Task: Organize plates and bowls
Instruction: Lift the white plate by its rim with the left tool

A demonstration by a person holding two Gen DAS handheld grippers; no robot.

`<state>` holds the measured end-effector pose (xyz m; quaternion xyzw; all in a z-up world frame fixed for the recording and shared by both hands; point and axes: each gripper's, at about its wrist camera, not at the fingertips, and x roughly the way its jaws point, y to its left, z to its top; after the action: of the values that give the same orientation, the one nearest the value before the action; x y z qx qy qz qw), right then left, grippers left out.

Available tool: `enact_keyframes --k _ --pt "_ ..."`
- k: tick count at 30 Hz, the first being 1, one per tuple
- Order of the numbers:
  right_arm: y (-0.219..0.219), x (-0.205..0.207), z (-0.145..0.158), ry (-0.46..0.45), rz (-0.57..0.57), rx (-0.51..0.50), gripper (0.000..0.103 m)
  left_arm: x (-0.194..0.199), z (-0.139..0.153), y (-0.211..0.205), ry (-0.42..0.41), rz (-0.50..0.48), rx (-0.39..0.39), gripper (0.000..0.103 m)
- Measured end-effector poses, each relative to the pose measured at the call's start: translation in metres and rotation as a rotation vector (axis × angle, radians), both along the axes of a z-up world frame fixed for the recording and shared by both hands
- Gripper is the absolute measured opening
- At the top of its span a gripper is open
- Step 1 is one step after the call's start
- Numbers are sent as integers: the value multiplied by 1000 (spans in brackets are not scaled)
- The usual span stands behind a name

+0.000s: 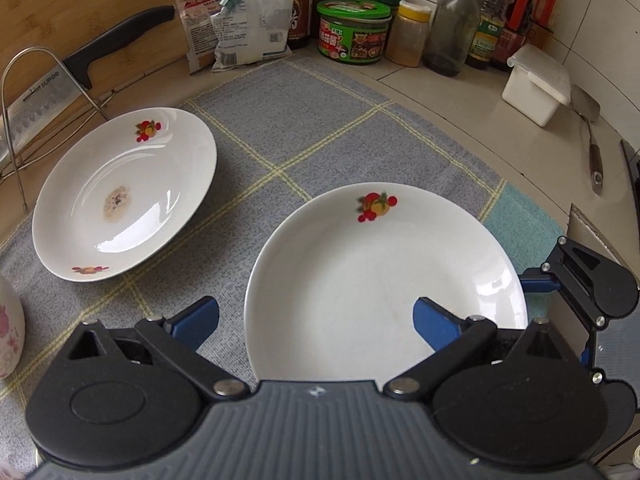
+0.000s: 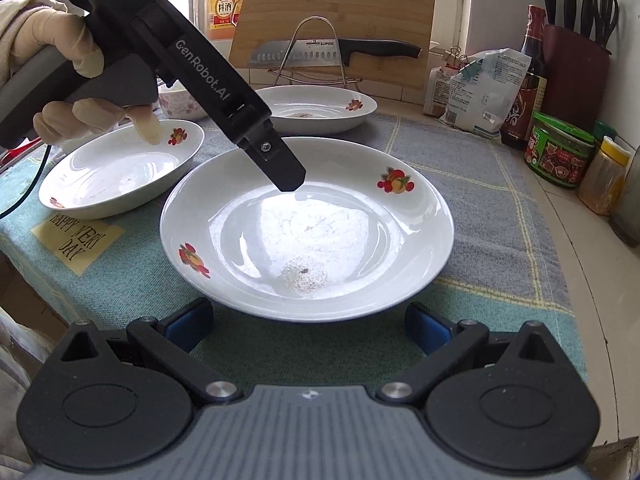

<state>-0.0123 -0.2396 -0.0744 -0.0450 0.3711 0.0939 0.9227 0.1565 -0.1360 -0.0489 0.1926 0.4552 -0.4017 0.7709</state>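
A white plate with fruit decals (image 1: 384,280) lies on the checked cloth right under my left gripper (image 1: 316,320), which is open, its right finger over the plate's near rim. The same plate (image 2: 308,228), lightly stained, lies just ahead of my open right gripper (image 2: 310,326), apart from both blue pads. From the upper left, a gloved hand (image 2: 60,64) holds the left gripper (image 2: 286,176) above this plate. A second stained plate (image 1: 120,196) (image 2: 316,108) sits by the knife rack. A third plate (image 2: 124,168) lies on the left, a pink floral bowl (image 2: 176,100) behind it.
A wire rack with a knife (image 2: 316,52) and a wooden board (image 2: 336,12) stand at the back. Bags, jars and bottles (image 1: 356,32) line the wall. A white box (image 1: 536,88) and a spatula (image 1: 592,148) lie on the tiled counter. The right gripper's body (image 1: 588,284) sits beside the plate's rim.
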Motion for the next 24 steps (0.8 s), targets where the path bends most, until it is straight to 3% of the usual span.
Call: enact_keyframes --k 10,18,24 --pt "0 -2 0 -18 -14 1 103 20 -9 -15 111 -129 31 100" --pt "-1 3 -1 -16 -21 -1 103 32 -20 -23 207 -164 65 90" --pt "-1 3 -1 -20 -18 2 103 35 -20 -27 225 -201 75 88"
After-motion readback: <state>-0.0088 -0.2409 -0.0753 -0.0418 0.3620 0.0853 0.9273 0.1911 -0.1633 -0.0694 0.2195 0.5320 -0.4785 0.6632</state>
